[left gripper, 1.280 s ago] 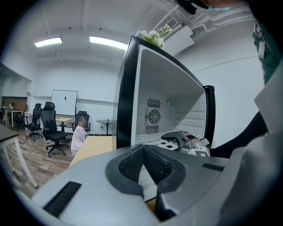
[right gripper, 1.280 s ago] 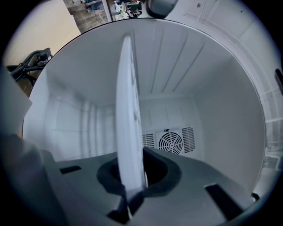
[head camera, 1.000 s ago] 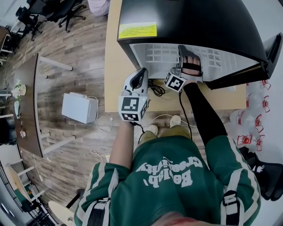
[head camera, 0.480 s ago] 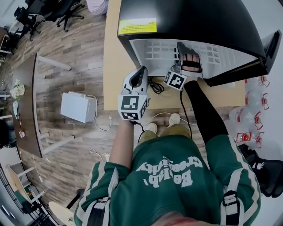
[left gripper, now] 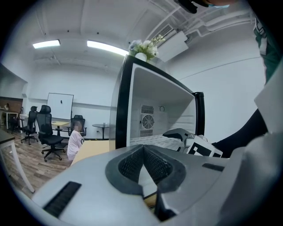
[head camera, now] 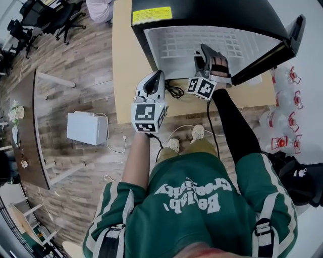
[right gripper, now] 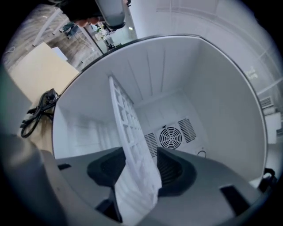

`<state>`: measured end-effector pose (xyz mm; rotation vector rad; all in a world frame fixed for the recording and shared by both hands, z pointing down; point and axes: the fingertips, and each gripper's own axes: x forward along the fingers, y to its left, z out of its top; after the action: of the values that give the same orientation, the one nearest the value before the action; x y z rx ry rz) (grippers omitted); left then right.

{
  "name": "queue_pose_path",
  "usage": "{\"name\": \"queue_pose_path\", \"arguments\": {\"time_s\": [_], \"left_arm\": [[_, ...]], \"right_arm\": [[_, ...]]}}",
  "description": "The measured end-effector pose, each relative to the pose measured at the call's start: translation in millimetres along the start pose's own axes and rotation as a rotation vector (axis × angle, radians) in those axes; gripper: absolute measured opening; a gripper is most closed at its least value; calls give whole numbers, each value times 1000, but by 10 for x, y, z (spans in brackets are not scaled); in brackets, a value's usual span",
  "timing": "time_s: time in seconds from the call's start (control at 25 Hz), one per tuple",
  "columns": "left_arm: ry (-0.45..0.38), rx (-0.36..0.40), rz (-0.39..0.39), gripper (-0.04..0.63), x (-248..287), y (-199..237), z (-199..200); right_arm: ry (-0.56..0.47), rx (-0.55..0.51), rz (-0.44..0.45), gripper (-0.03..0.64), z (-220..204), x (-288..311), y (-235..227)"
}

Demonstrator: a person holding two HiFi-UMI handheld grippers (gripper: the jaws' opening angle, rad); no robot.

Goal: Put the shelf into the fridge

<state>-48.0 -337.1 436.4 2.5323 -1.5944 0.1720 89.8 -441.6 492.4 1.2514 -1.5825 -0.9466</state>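
A black mini fridge (head camera: pixel 212 15) stands open on the wooden table (head camera: pixel 123 60). The white wire-grid shelf (head camera: pixel 176 43) sits inside its white cavity. My right gripper (head camera: pixel 203 54) reaches into the opening. In the right gripper view the shelf (right gripper: pixel 128 128) runs edge-on between the jaws of that gripper (right gripper: pixel 139 165), which are opening, and the pads stand off it. My left gripper (head camera: pixel 155 79) hangs in front of the fridge, left of the right one. Its jaws (left gripper: pixel 143 150) are shut on nothing.
A coiled black cable (head camera: pixel 175 92) lies on the table before the fridge. The fridge door (head camera: pixel 272 53) swings out at the right. A white box (head camera: pixel 87 128) sits on the floor at left, and several water bottles (head camera: pixel 285 121) at right. The fan grille (right gripper: pixel 170 137) is at the cavity's back.
The right gripper's jaws have spread apart at the fridge opening, and it has let go of the shelf. The left gripper has hardly moved.
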Motion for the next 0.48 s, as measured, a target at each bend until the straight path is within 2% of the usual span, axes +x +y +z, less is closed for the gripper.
{"name": "queue_pose_path", "arguments": {"time_s": [0.08,0.16,0.32,0.48], "left_arm": [[-10,6,-15,-2,-72,-16,33],[-18,9,-31,-2,-137,-51,61],[-37,20,-63,-2,-228,-126,124],[-59,25,-92,-2,-325,-222,203]], "right_arm": [[0,21,-1,228,-1,-139,-6],[-23,114,5,224,7,-305,-34],[-71,456,41,227,30,-637,-184],[-85,727,66,222,15,-953,-339]]}}
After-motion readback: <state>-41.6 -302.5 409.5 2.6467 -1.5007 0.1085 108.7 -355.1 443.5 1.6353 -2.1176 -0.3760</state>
